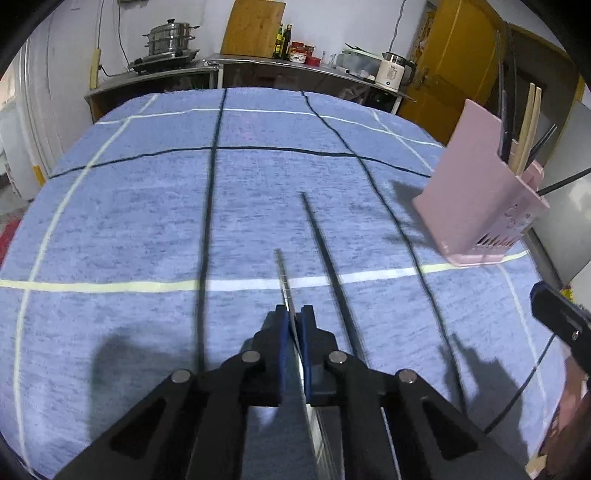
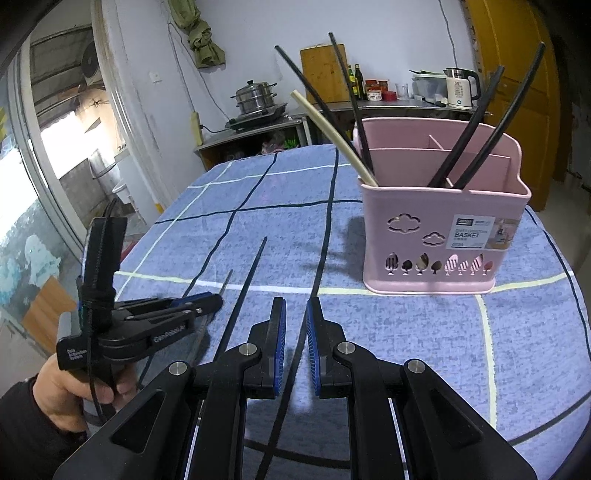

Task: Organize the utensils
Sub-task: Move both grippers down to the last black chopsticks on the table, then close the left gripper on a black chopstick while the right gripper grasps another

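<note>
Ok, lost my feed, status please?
Left claw shut on metal chopstick. Right claw open, empty. Black chopstick on cloth; pink basket ahead, path clear.

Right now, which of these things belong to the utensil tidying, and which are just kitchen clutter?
Part of the job:
pink basket
chopsticks in basket
thin chopstick in left tool
black chopstick on cloth
right tool, open

Just around:
steamer pot
kettle
cutting board
</note>
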Available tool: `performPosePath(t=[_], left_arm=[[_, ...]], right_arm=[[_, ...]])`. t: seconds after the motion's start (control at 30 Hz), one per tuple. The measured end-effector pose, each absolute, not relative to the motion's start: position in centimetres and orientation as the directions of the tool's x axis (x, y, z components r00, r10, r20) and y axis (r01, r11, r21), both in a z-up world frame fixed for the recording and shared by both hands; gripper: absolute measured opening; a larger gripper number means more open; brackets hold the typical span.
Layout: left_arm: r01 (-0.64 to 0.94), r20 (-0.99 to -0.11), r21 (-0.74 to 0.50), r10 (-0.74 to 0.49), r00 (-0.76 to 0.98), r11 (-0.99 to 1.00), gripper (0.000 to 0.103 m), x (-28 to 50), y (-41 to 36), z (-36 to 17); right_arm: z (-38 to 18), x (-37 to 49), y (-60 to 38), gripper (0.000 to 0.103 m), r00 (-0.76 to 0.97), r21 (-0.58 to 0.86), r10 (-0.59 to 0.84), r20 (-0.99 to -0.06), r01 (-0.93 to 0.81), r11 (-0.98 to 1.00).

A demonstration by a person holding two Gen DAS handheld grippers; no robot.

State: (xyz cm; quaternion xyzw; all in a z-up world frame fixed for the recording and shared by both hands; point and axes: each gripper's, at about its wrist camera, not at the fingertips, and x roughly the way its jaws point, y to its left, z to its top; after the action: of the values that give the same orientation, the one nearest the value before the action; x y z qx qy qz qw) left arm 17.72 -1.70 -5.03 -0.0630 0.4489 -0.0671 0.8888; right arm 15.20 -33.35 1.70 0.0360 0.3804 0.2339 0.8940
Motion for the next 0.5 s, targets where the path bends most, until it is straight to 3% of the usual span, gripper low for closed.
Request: performPosePath(t=[0.37,0.5], left_arm=[[-0.125,-0.794,-0.186,-0.074,0.603,0.975,0.006,17.1,5.6,-5.2],[-0.137,-0.794,-0.232,-0.106,0.599,0.963,0.006,17.3,7.1,-5.3]], right_arm=[[-0.7,17.7,-27.5,0.012,0.503,0.237,0.475,-0.722,-0.465,0.853],[-1.8,19.3,-25.2,0.012,0.475,0.221,0.463,-0.748,-0.48,0.849]])
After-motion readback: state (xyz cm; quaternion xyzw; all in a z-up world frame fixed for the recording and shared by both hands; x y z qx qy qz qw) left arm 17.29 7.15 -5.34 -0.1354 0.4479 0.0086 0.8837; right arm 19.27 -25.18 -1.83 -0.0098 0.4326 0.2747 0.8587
